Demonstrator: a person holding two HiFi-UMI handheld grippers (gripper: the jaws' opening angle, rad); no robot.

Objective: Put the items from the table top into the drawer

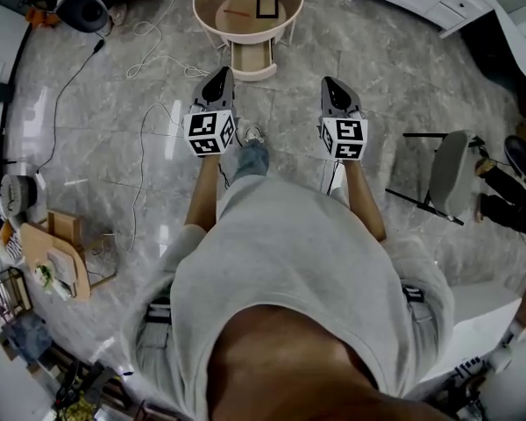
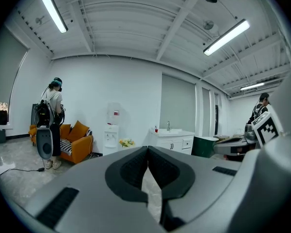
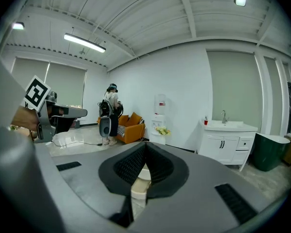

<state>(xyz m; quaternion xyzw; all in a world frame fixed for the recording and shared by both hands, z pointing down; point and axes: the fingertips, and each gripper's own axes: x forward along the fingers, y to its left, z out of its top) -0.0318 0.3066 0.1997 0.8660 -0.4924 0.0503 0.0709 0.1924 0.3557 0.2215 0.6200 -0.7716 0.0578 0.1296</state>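
White ceiling [image 2: 136,23]: gripper views only | red stick [image 1: 238,12]: head view only

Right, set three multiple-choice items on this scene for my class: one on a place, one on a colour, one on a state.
1. Relative to the left hand-held gripper and right hand-held gripper, the round table stands: A behind; B ahead; C between.
2. The sofa is: A orange; B green; C blue.
3. The table's drawer is: A shut; B removed; C pulled open.
B: the head view shows it beyond both. A: it shows orange in the left gripper view. C: it juts out from under the table.
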